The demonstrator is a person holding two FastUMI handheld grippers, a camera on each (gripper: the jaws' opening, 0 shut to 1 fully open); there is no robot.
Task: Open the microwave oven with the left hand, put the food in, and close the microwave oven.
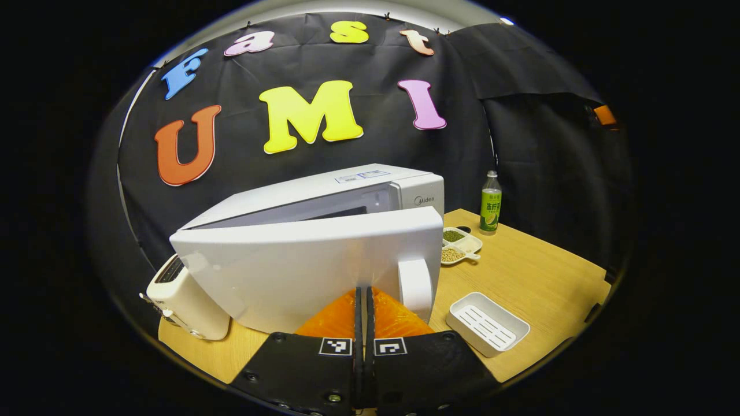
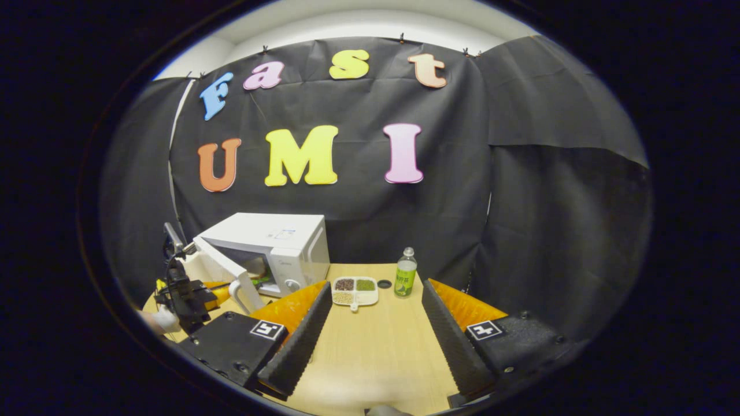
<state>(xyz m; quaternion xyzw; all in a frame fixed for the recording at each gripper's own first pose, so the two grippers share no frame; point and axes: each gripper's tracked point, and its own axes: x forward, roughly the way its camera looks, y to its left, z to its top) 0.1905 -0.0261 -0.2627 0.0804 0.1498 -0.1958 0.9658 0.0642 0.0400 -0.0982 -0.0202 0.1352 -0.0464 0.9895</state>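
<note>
The left hand-held gripper [image 1: 364, 323], fingers pressed together on nothing, sits against the half-open microwave door [image 1: 306, 266] beside its handle [image 1: 415, 286], while the wide-open, empty right hand-held gripper [image 2: 376, 335] faces the food tray [image 2: 355, 291] straight ahead on the table [image 2: 376, 358], right of the microwave [image 2: 272, 242].

Left gripper [image 1: 364, 300] fingers pressed together, right gripper [image 2: 376, 300] spread wide

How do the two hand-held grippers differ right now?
The left hand-held gripper has its fingers closed together, just in front of the microwave door near its handle. The right hand-held gripper is wide open, holding nothing, aimed at the divided food tray across the bare table. Both hover above the same table.
</note>
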